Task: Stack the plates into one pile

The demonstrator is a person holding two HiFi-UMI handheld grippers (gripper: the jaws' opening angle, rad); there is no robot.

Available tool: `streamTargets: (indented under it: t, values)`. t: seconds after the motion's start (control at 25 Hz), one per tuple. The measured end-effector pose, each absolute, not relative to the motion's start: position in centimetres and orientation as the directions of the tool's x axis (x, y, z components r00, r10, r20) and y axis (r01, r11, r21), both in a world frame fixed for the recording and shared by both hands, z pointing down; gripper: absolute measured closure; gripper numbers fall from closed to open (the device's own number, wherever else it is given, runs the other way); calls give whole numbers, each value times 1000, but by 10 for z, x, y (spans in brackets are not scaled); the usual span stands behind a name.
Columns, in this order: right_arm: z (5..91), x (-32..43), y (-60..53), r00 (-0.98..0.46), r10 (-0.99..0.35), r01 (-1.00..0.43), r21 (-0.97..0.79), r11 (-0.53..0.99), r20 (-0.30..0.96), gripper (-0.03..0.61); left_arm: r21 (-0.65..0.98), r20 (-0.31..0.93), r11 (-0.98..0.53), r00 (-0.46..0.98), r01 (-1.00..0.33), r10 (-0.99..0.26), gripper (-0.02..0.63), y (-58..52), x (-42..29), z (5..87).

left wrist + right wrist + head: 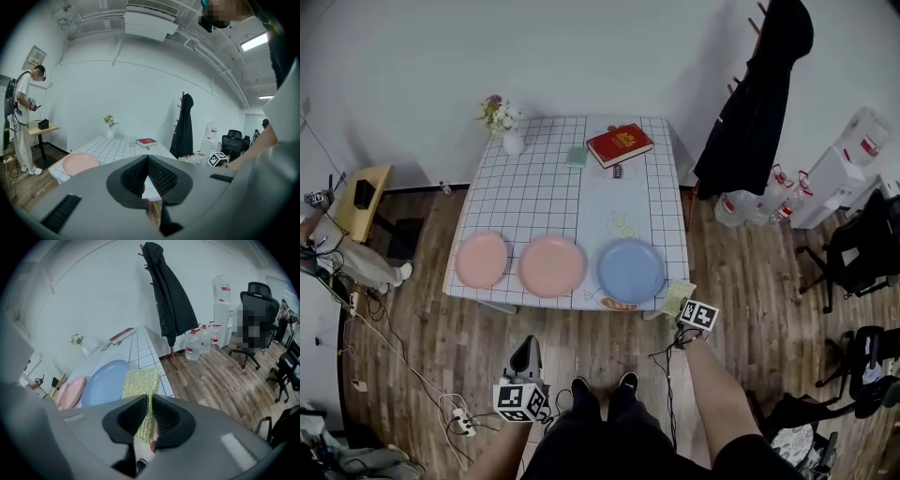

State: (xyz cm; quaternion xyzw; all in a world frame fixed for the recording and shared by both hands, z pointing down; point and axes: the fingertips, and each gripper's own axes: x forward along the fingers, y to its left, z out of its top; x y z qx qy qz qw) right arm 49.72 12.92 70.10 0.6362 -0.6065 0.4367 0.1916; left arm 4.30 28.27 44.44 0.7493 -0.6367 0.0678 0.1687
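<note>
Three plates lie in a row along the near edge of the white gridded table point(544, 173): a pink plate point(481, 260) at the left, a second pink plate point(551, 265) in the middle and a blue plate point(630, 270) at the right. My left gripper point(528, 345) hangs shut and empty below the table's front, short of the plates; in its view point(148, 159) one pink plate point(79, 163) shows. My right gripper point(689, 314) is by the table's front right corner, jaws together. In its view point(150, 397) the blue plate point(105, 383) lies ahead to the left.
A yellow-green cloth point(675, 298) overhangs the table's front right corner, right before the right gripper. A red book point(619, 143) and a flower vase point(503, 127) stand at the far end. A coat rack point(759, 94), water bottles point(750, 204) and office chairs point(853, 253) stand to the right. Cables point(459, 412) lie on the floor.
</note>
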Motion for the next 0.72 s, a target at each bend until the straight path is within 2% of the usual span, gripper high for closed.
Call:
streamTargets:
  t: [0.48, 0.72]
  values:
    - [747, 498, 98, -125, -599, -937, -293, -192, 791, 518, 113, 393, -102, 139, -988, -909, 618, 306, 43, 459]
    - [745, 498, 91, -112, -632, -942, -285, -178, 767, 467, 88, 400, -128, 153, -988, -904, 618, 310, 52, 458]
